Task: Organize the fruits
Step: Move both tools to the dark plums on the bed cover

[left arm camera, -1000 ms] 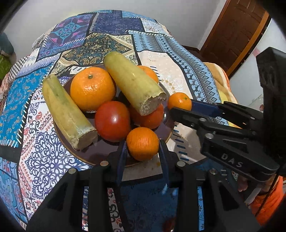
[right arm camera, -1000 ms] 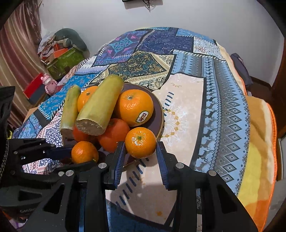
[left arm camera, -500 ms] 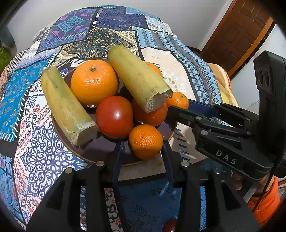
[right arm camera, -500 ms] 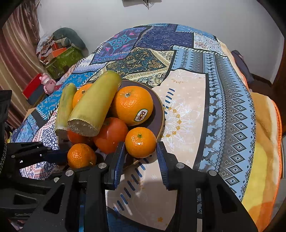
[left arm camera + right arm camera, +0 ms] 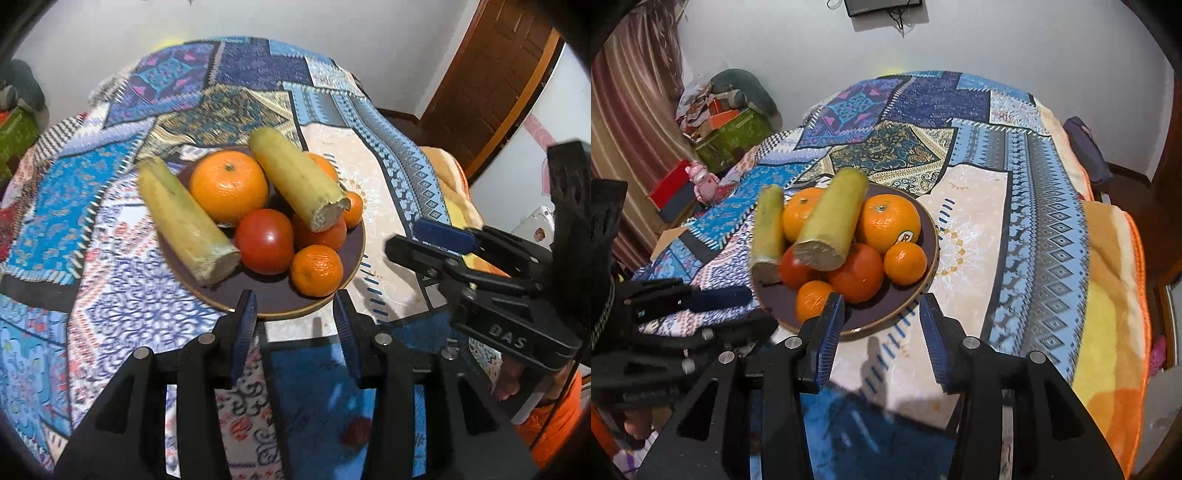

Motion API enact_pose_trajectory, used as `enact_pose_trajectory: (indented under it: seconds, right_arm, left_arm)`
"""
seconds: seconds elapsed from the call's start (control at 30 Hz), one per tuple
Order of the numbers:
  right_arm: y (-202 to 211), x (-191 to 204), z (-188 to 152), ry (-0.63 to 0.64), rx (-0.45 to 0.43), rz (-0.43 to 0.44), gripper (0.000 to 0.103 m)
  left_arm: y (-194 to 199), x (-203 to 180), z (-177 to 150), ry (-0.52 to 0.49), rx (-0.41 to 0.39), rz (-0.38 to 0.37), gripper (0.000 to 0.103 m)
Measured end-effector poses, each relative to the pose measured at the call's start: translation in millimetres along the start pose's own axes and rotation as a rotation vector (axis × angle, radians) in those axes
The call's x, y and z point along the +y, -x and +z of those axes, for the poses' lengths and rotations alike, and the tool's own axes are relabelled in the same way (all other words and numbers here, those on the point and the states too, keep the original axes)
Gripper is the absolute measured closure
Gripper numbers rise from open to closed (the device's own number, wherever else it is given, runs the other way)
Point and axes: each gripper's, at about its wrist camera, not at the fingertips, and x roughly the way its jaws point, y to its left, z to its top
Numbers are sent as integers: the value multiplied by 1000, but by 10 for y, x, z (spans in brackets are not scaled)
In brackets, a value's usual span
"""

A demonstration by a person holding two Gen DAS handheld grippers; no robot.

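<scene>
left gripper (image 5: 293, 317) agape, empty – at plate (image 5: 280, 312) rim | right gripper (image 5: 882, 325) likewise (bare cloth (image 5: 971, 229) rightward)

Both grippers hang side by side — left gripper (image 5: 295, 321) and right gripper (image 5: 881, 326) with jaws spread wide, gripping nothing.

Oranges (image 5: 229, 186), tomatoes (image 5: 264, 240) and small mandarins (image 5: 316, 270) sit heaped on a brown plate (image 5: 280, 301). Two yellow-green cut stalks (image 5: 186, 226) lie slanted across them.
</scene>
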Motion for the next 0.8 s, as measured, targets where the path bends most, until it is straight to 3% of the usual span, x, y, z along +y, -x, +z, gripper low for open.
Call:
enact_pose_trajectory:
  seconds: [0.3, 0.57, 0.8]
  right_arm:
    - [325, 228, -231, 13, -25, 12, 63]
    - [395, 488, -526, 33, 17, 43, 63]
    - [233, 675, -742, 43, 86, 61, 63]
  left_arm:
    - [462, 146, -245, -4, -56, 52, 57]
    - [711, 230, -624, 5, -69, 64, 53]
    - [692, 253, -892, -9, -35, 66, 53]
